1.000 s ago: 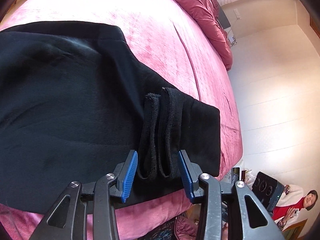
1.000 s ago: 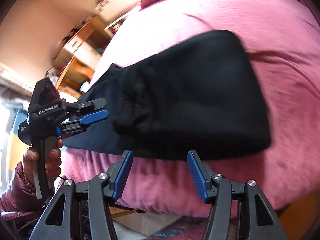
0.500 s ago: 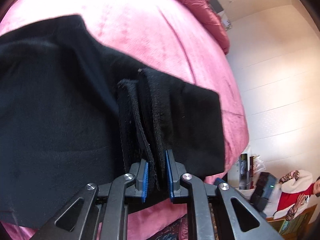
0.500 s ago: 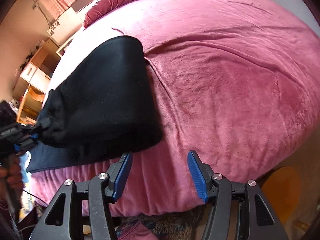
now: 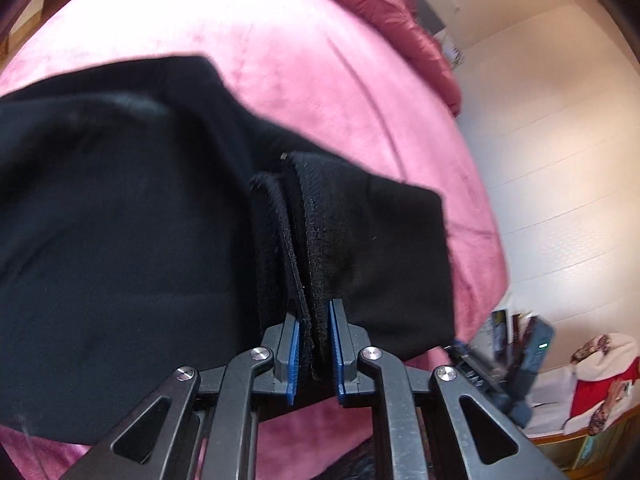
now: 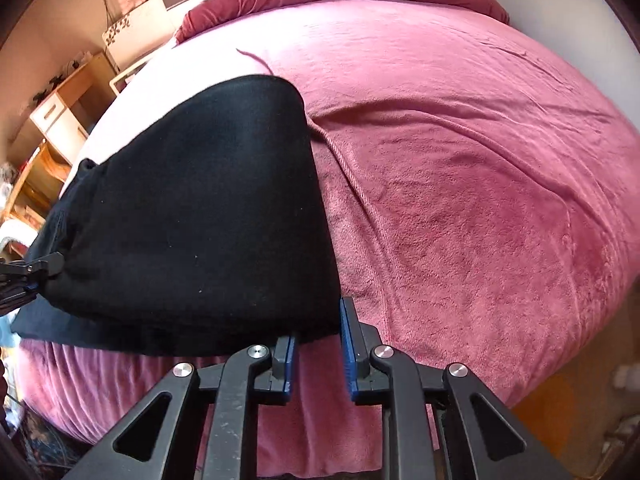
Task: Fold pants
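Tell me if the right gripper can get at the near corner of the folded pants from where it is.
Probably yes: the right gripper has its fingers apart astride that corner of the pants, with only the pink blanket around.

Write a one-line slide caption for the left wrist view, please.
Left gripper shut on the stacked hems of black pants lying on a pink bedspread.

Left gripper [image 5: 313, 354]: blue pads clamped tight on layered hems of the black pants [image 5: 120, 240] | Right gripper [image 6: 319, 354]: jaws narrowed around the pants' folded corner, a gap visible between the pads, grip unclear
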Available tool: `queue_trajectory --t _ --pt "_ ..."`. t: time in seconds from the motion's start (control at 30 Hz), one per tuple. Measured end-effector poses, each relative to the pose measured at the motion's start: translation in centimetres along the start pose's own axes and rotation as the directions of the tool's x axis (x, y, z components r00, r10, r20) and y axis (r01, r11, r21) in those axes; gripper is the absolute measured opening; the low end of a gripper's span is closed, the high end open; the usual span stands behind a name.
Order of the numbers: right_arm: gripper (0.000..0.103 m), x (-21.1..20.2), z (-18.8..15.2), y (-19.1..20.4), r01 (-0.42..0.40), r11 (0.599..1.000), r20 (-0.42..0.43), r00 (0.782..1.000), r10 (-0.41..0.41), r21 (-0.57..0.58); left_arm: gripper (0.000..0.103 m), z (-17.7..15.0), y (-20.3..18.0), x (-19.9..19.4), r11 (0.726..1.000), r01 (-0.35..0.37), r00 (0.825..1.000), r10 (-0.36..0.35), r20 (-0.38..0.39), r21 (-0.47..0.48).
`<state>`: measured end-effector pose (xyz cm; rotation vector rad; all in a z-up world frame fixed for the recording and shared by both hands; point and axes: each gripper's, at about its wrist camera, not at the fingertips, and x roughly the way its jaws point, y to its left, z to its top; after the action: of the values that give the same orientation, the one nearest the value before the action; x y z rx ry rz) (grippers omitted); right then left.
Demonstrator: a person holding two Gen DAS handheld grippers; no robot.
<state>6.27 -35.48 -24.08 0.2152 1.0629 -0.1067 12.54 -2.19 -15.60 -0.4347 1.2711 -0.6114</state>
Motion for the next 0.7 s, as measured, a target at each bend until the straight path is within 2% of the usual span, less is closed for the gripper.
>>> queue_trajectory --t 0.07,0.13,0.17,0.37,0.5,0.63,0.67,0.7 --pt "0.019 0.3 0.0 0.1 -0.001 1.0 -0.006 1.0 0.001 0.001 0.014 -0.5 0.3 1.1 1.0 -0.021 1.0 0.021 -0.017 -0.015" --pt "0.019 0.4 0.0 0.1 -0.002 1.0 -0.011 1.0 0.002 0.001 0.019 -0.6 0.4 1.2 1.0 -0.009 1.0 0.009 -0.014 -0.03" --pt "0.019 0.4 0.0 0.0 -0.002 1.0 -0.012 1.0 0.002 0.002 0.027 -0.5 0.5 1.0 0.999 -0.008 1.0 0.008 -0.005 -0.045" --pt "0.023 0.9 -0.2 -0.1 -0.011 1.0 -0.025 1.0 0.011 0.017 0.034 1.3 2.7 -0.6 0.985 0.086 0.995 -0.078 0.06 -0.146" --pt "0.023 1.2 0.0 -0.3 -0.014 1.0 -0.029 0.999 0.015 0.027 0.036 2.7 3.0 -0.6 0.982 0.094 0.994 -0.082 0.078 -0.161" --pt "0.023 1.2 0.0 -0.3 -0.01 1.0 -0.027 1.0 0.011 0.023 0.033 4.2 2.5 0.1 0.989 0.062 0.996 -0.054 0.066 -0.132" --pt "0.023 1.2 -0.1 -0.3 -0.008 1.0 -0.026 1.0 0.009 0.021 0.026 4.3 2.3 0.4 0.993 0.043 0.997 -0.036 0.069 -0.114" --pt "0.023 1.2 -0.1 -0.2 -0.005 1.0 -0.027 1.0 0.006 0.018 0.014 4.4 1.8 0.5 0.996 0.022 0.997 -0.016 0.073 -0.087"
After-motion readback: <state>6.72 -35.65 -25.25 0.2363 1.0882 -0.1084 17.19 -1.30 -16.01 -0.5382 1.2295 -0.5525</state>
